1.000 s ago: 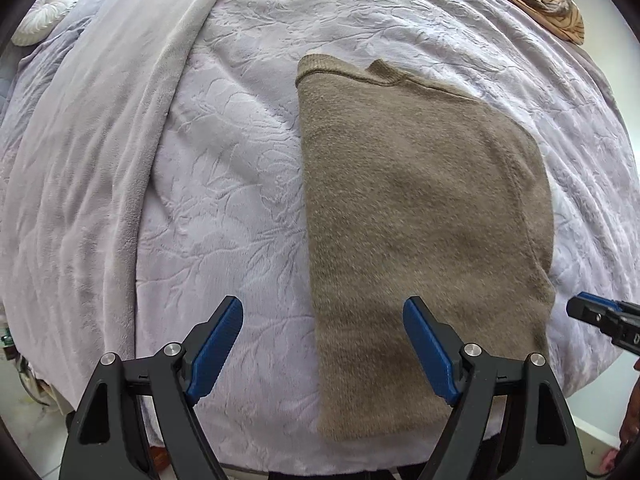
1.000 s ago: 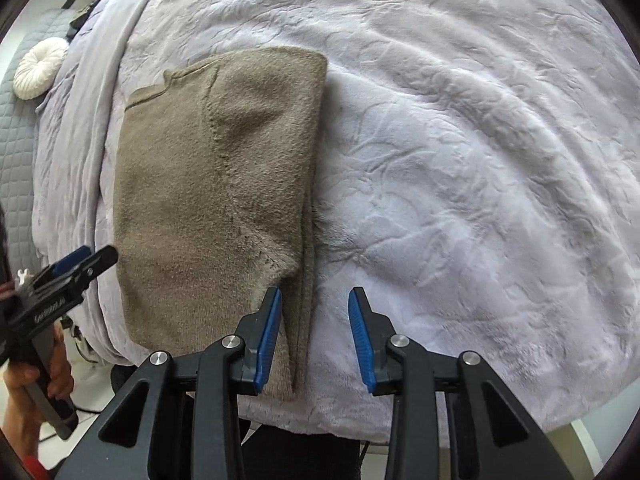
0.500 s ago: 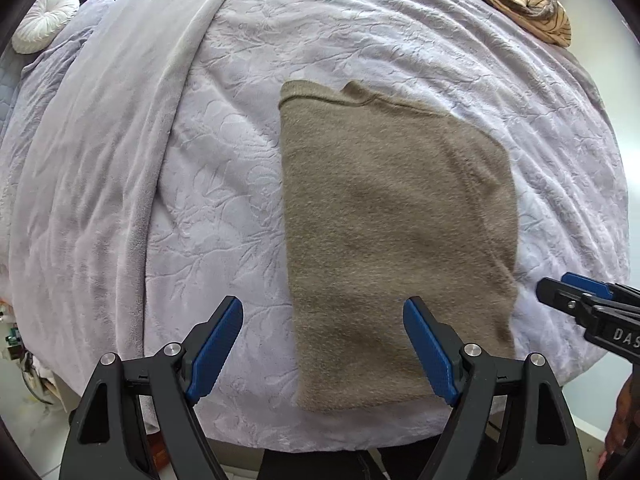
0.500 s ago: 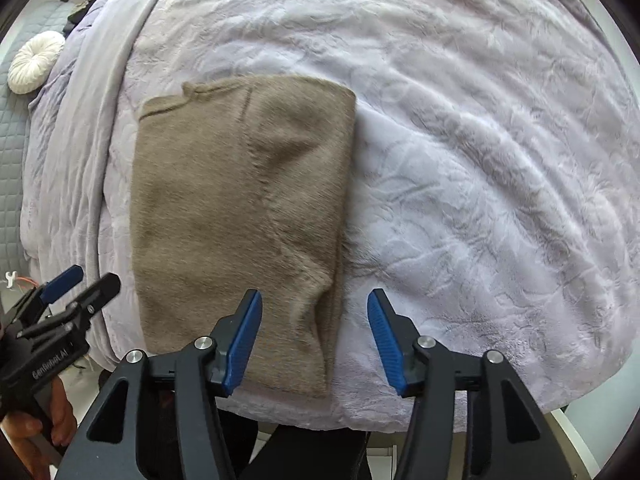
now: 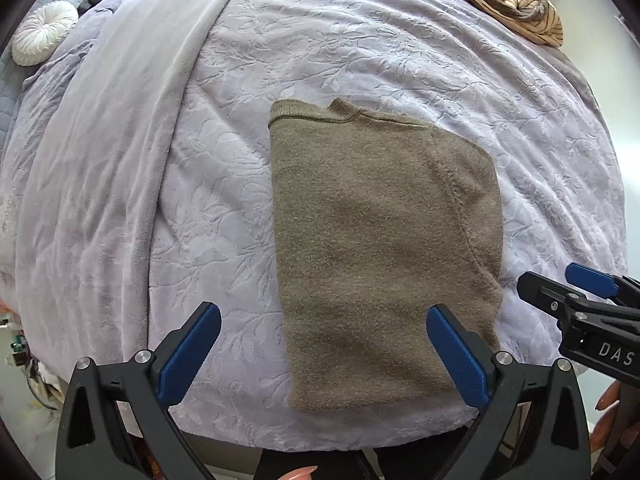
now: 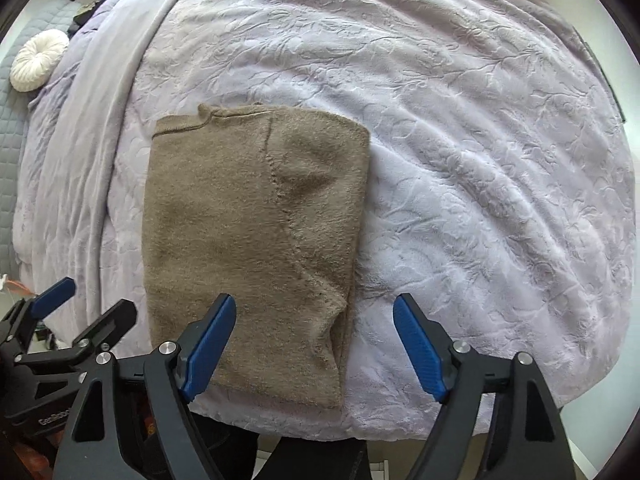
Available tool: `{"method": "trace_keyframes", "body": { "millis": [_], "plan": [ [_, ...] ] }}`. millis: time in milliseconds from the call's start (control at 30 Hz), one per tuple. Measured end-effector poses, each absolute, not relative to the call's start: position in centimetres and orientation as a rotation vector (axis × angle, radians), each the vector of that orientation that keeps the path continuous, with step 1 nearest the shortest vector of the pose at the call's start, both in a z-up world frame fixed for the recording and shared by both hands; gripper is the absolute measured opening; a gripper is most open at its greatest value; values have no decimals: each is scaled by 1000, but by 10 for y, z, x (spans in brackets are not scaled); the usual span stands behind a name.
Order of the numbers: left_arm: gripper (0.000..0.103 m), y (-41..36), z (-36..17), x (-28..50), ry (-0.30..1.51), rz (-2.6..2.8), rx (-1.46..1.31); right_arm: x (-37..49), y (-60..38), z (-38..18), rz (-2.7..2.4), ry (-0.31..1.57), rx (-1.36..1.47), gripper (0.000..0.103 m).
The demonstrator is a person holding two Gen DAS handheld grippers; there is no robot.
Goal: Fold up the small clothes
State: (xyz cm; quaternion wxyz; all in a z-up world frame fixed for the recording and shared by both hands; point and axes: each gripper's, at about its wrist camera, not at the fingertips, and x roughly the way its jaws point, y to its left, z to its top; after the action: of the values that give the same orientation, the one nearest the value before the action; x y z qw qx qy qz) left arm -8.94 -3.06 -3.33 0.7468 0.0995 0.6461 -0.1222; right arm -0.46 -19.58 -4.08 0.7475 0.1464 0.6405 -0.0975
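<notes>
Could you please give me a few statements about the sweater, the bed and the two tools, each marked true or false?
1. The brown sweater lies folded flat on the lavender blanket. True.
2. The left tool is clamped on the sweater's hem. False: its jaws stand wide open, holding nothing.
3. The right tool is open too. True.
4. A round white cushion sits at the far left of the bed. True.
5. The striped tan fabric lies on top of the sweater. False: it lies apart, at the bed's far right corner.
</notes>
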Motion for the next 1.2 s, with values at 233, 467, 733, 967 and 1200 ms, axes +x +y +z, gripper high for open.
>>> {"method": "trace_keyframes", "body": {
  "millis": [233, 467, 733, 967, 1200],
  "plan": [
    [103, -29, -31, -86, 1414, -239, 210, -7, -195, -38, -292, 1424, 254, 83],
    [103, -28, -31, -85, 1422, -231, 205, -8, -192, -37, -307, 1429, 244, 83],
    [103, -27, -31, -86, 1421, -222, 223, -6, -187, -34, -305, 1425, 231, 83],
    [103, -26, -31, -86, 1423, -214, 229, -5, -184, -34, -297, 1425, 231, 83],
    [103, -28, -30, -87, 1421, -217, 232, -4, -183, -34, -295, 1426, 226, 83]
  ]
}}
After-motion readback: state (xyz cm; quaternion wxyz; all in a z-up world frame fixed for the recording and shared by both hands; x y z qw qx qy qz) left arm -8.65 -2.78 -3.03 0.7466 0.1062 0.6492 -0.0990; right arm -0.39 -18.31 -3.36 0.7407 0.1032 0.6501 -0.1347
